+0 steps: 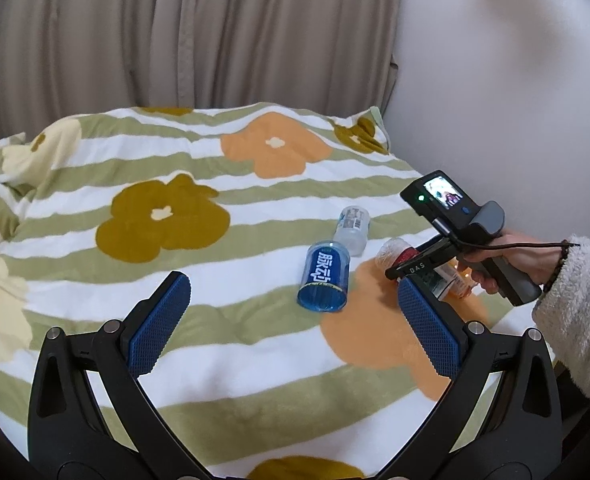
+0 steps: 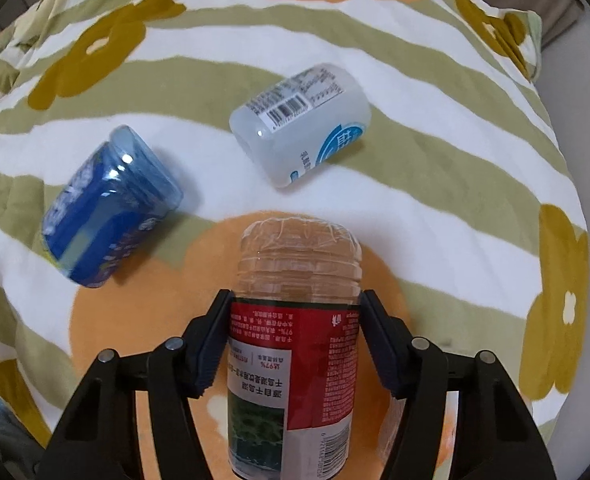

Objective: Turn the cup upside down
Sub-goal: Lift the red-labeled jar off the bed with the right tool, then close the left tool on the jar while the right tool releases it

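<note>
Three cups cut from plastic bottles are on a flowered blanket (image 1: 215,340). My right gripper (image 2: 295,304) is shut on the clear cup with a red label (image 2: 295,344), its ridged closed end pointing away from the camera. In the left wrist view this cup (image 1: 397,254) is held low over an orange flower. A blue cup (image 1: 325,276) and a frosted white cup (image 1: 353,230) stand upside down beside it; both also show in the right wrist view, the blue cup (image 2: 107,208) at left and the white cup (image 2: 301,124) farther off. My left gripper (image 1: 295,292) is open and empty, above the blanket near the blue cup.
Beige curtains (image 1: 175,32) hang behind the bed and a white wall (image 1: 515,80) stands at the right. The blanket's right edge (image 1: 515,312) drops off under the hand holding the right gripper.
</note>
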Demonstrator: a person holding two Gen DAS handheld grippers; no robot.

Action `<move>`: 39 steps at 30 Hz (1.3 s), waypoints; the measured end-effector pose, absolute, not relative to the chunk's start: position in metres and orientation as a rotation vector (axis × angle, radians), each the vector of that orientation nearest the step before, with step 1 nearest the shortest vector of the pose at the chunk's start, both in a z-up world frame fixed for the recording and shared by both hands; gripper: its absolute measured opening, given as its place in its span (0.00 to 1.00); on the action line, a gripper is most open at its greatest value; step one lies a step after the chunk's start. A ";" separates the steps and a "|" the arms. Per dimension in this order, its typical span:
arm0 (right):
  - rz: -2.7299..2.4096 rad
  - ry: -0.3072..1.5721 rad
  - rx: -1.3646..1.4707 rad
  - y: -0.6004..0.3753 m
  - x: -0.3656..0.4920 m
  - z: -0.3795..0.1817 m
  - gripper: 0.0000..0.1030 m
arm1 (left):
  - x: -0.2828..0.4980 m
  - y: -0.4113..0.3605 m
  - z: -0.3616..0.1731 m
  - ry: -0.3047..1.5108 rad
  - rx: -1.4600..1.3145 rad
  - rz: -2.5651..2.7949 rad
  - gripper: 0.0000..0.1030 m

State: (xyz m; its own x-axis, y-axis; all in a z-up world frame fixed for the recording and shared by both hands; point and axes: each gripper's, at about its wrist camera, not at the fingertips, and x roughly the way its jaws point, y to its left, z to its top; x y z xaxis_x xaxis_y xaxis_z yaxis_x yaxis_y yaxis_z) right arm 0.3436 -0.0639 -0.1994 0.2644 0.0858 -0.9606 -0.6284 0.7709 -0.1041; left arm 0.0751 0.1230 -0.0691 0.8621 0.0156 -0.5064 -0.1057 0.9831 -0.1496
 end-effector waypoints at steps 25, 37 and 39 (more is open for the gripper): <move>0.273 1.350 0.100 -0.113 0.267 -0.209 0.57 | 0.020 0.095 -0.039 0.490 -0.122 -0.003 1.00; 0.283 1.335 0.195 -0.126 0.257 -0.203 1.00 | 0.017 0.090 -0.036 0.518 -0.133 -0.019 1.00; 0.350 1.306 0.246 -0.137 0.248 -0.186 1.00 | 0.022 0.085 -0.032 0.539 -0.115 -0.027 1.00</move>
State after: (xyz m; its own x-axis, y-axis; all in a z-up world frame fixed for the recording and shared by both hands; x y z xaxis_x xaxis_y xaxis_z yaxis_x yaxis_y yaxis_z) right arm 0.2479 -0.1375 -0.1864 0.2207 0.3864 -0.8955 -0.1130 0.9221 0.3700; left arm 0.0223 0.0848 -0.0321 0.8583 -0.0556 -0.5102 -0.0050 0.9932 -0.1167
